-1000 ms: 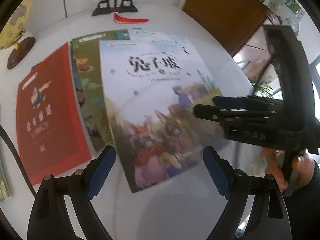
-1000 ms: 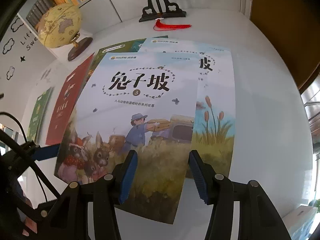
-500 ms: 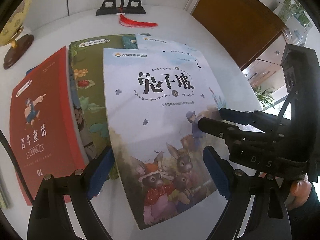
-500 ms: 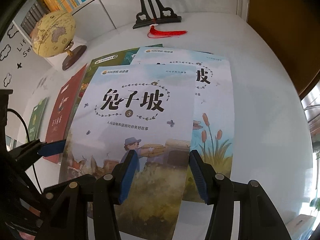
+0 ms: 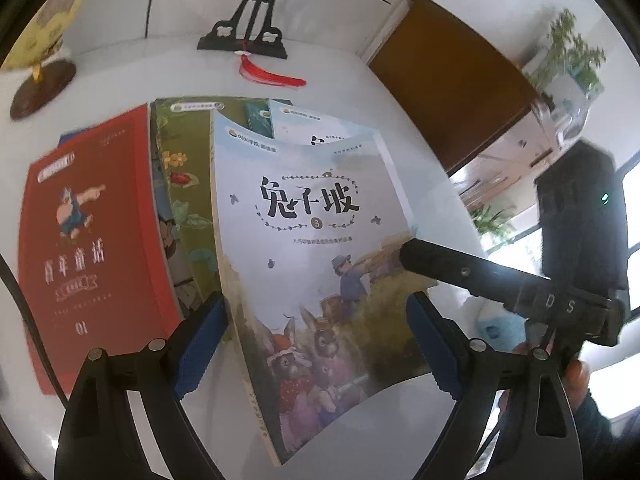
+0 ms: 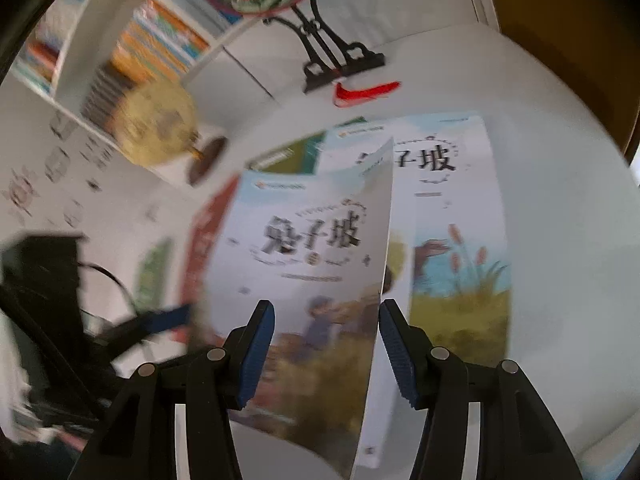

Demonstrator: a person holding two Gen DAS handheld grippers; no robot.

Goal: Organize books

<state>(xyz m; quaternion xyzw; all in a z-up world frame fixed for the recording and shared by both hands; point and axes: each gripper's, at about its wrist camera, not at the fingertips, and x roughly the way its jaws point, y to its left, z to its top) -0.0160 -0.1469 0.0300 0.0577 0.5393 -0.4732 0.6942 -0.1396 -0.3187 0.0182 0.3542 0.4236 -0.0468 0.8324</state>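
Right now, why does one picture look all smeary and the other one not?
Right wrist view: motion blur smears the globe, the shelf and the top book's title. Left wrist view: much sharper, the same book's title is readable, though the fisheye bends its edges and the window glares white.

Right wrist view motion-blurred; rabbit book [image 6: 304,280] hides most of red book [image 6: 200,236].

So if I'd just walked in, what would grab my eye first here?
Probably the pale blue rabbit book, lifted at one side above the spread of books on the white table, with the right gripper at its raised edge. Next, the red book at left and the red tassel by the black stand.
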